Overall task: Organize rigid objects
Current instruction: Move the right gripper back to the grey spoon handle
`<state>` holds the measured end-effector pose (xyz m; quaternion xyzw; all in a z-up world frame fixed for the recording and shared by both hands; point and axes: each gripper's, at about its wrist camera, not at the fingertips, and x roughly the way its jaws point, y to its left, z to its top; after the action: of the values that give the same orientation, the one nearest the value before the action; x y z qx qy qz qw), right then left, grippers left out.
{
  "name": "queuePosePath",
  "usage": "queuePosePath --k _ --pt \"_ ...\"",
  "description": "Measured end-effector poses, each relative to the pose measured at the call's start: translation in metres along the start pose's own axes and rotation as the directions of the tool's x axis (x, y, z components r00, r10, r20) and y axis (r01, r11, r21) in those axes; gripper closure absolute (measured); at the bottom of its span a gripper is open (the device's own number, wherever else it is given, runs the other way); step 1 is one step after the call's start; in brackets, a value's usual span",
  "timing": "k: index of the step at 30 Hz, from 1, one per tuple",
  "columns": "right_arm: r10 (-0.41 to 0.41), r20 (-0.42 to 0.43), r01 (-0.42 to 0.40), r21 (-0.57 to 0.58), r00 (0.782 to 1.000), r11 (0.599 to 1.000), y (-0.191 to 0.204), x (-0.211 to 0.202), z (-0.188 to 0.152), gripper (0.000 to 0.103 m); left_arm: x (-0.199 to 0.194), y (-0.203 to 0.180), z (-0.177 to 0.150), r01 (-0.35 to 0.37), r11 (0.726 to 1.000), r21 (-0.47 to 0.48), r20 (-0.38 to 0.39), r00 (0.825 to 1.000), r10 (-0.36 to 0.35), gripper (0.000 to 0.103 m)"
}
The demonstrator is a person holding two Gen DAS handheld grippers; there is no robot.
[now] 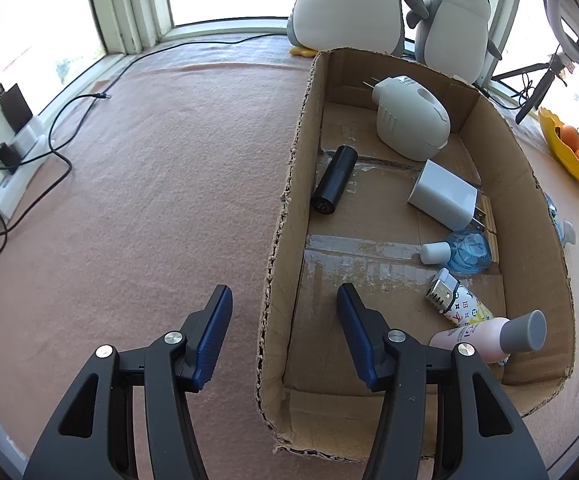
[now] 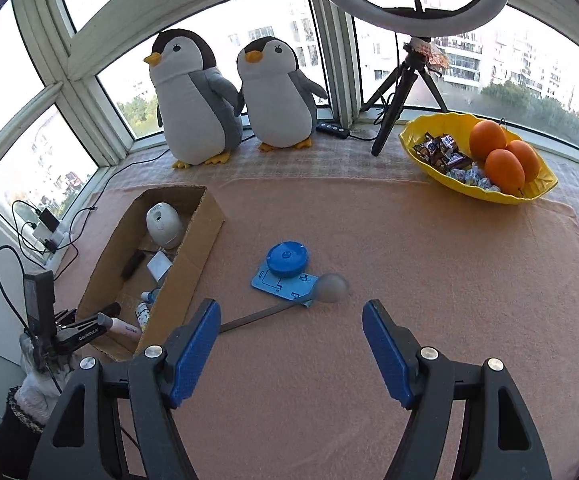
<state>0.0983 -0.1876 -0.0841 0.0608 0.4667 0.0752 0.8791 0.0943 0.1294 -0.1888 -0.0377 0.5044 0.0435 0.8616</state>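
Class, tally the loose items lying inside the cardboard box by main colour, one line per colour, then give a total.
White: 3, the rounded white plug-in device, white square charger, patterned white lighter
Black: 1, black cylinder
Blue: 1, clear blue bottle
Pink: 1, pink grey-capped bottle
Total: 6

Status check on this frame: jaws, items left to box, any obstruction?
Left gripper jaws open, straddling cardboard box wall. Right gripper jaws open, empty. Blue disc and grey ball-headed stick outside the box. Nothing blocking them.
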Motion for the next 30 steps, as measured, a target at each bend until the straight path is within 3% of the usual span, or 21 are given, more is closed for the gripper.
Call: queuePosePath --k 4,6,10,14,20,23,30 --pt "0.014 -0.064 -0.009 0.069 0.998 0.998 -0.006 0.034 -0.010 0.034 0.000 0.000 -0.001 -0.008 1.000 -0.001 0.003 1.000 0.008 0.049" --pt "0.058 -0.094 -0.049 0.095 0.994 0.994 -0.006 0.048 -0.013 0.042 0.000 -0.001 -0.001 -0.009 1.000 -0.001 0.004 1.000 0.009 0.049" --pt "0.138 -0.128 -0.123 0.116 0.982 0.986 0.007 0.070 -0.015 0.072 0.000 0.000 -0.002 -0.007 1.000 -0.005 0.004 1.000 0.007 0.049" --pt "0.158 -0.146 -0.145 0.099 0.977 0.984 0.028 0.091 -0.006 0.084 0.000 0.000 -0.002 -0.004 1.000 -0.003 0.003 1.000 0.004 0.049" --pt "0.147 -0.228 -0.131 0.083 0.962 0.988 0.052 0.134 0.007 0.087 0.000 0.001 -0.002 0.007 1.000 -0.006 0.003 1.000 -0.007 0.049" --pt "0.102 -0.268 -0.092 0.052 0.958 0.994 0.059 0.150 0.007 0.088 0.000 0.003 -0.002 0.013 1.000 -0.007 0.003 1.000 -0.013 0.049" --pt "0.045 -0.327 -0.029 0.054 0.944 0.998 0.048 0.169 0.003 0.088 0.001 0.004 -0.001 0.022 1.000 -0.010 0.004 1.000 -0.022 0.049"
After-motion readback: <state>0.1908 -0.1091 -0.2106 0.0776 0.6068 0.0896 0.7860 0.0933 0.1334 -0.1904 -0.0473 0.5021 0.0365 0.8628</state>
